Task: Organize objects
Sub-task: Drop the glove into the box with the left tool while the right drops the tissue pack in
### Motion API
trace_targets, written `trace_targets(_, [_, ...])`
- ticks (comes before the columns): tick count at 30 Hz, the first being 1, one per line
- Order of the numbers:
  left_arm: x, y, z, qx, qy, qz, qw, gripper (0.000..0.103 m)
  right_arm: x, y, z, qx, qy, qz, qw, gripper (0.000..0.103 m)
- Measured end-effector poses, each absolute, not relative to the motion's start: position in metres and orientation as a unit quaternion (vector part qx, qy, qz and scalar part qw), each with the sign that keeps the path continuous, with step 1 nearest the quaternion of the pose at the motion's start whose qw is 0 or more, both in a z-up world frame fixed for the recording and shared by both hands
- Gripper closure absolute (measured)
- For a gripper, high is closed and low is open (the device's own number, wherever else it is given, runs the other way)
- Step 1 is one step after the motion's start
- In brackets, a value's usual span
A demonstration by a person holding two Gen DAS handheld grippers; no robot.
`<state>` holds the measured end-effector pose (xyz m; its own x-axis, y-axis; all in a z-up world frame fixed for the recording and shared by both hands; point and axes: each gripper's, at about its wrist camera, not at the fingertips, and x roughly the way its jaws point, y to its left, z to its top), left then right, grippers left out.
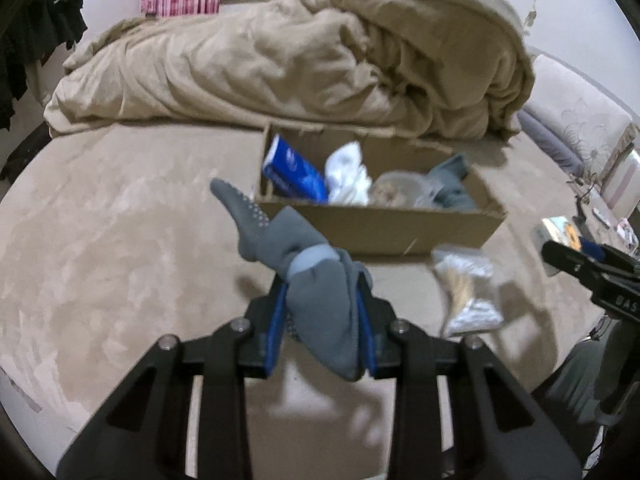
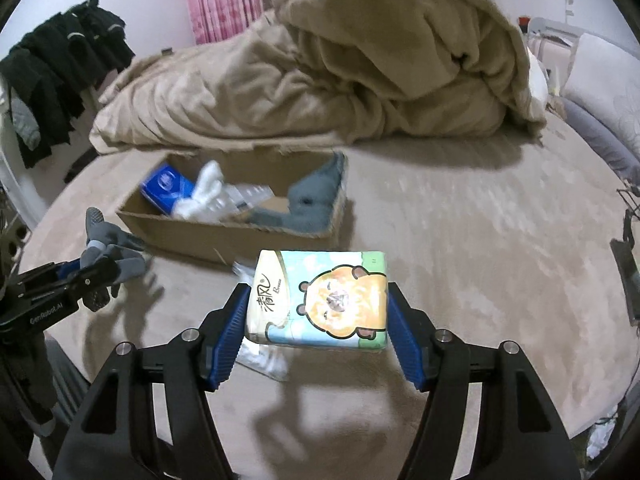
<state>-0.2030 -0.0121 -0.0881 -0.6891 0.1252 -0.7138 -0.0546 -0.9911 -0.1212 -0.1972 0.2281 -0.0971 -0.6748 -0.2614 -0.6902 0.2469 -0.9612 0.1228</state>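
My left gripper (image 1: 323, 312) is shut on a grey sock (image 1: 280, 248) with grip dots and holds it above the bed, just in front of a cardboard box (image 1: 384, 228). The box holds a blue pack (image 1: 292, 170), white socks (image 1: 348, 172), a clear bag and a grey cloth. My right gripper (image 2: 316, 320) is shut on a tissue pack (image 2: 324, 300) with a cartoon bear, held above the bed in front of the box (image 2: 224, 236). The left gripper (image 2: 86, 280) with the sock shows at the left of the right wrist view.
A clear plastic bag (image 1: 468, 292) lies on the beige bed cover (image 1: 100, 240) right of the box. A heaped beige blanket (image 1: 300, 60) lies behind the box. Dark clothes (image 2: 60, 68) hang at the left. Pillows (image 1: 580, 120) lie at the right.
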Motion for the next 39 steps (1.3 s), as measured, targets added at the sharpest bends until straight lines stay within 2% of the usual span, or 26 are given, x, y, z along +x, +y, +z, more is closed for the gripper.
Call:
trace_targets(11, [-0.195, 0.002, -0.013, -0.323, -0.049, 0.941, 0.088, 0.071, -0.198, 0.217, -0.049, 0.369, -0.057, -0.912, 0.171, 0.035])
trace_targets(17, [-0.219, 0.012, -0.002, -0.315, -0.046, 0.943, 0.093, 0.071, -0.215, 0.204, -0.029, 0.356, -0.049, -0.916, 0.177, 0.035])
trace_targets(26, [-0.270, 0.018, -0.017, -0.331, -0.044, 0.938, 0.093, 0.071, -0.255, 0.183, -0.036, 0.353, -0.024, -0.918, 0.178, 0.034])
trace_targets(36, [-0.331, 0.025, -0.082, -0.395, -0.039, 0.912, 0.103, 0.070, -0.319, 0.169, -0.095, 0.394, -0.032, -0.899, 0.187, 0.035])
trace_targets(39, [-0.343, 0.023, -0.099, -0.414, -0.041, 0.904, 0.094, 0.067, -0.336, 0.168, -0.115, 0.421, -0.042, -0.883, 0.201, 0.034])
